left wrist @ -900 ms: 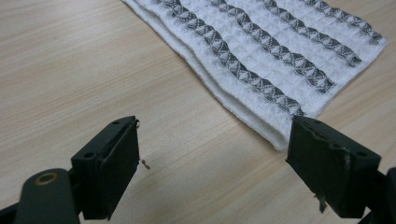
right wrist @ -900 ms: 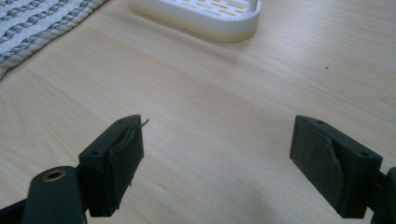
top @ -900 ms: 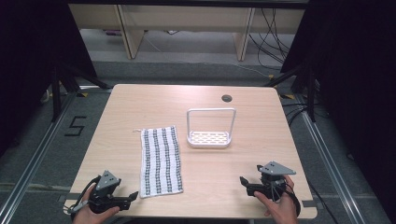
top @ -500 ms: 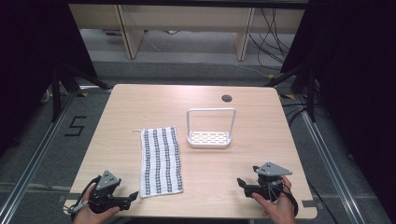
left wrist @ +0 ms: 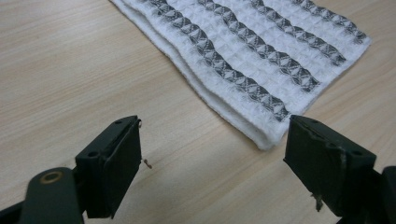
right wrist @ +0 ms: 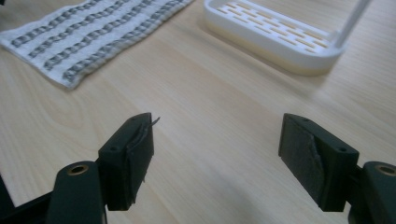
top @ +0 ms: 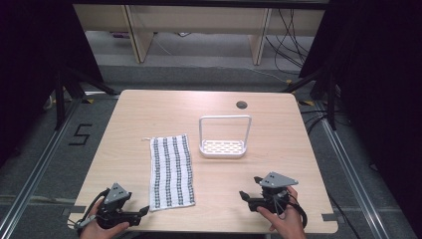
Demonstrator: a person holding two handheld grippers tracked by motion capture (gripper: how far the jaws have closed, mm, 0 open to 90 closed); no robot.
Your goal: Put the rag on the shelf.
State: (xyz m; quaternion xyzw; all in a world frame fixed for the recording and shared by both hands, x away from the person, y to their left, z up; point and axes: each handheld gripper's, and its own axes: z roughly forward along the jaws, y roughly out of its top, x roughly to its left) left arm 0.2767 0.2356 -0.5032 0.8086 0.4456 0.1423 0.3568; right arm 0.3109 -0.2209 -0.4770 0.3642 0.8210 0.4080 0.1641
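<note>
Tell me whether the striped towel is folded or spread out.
Folded. The striped towel lies flat on the table, but its near edge in the left gripper view shows stacked layers ending in a rounded fold.

Left hand [top: 102, 229] at bottom left of high view, wrapped round left gripper [top: 144, 211]; gripper lies low and near level, jaws pointing toward right of that view. Jaws stand wide apart, nothing between pads.

Right hand [top: 281, 219] at bottom right, fingers curled under right gripper [top: 243, 195]; gripper low, jaws pointing toward left of that view. Jaws wide apart, nothing gripped. Grey three-cornered plate on top of each gripper. Cable loops beside each wrist. Two grippers well apart.
</note>
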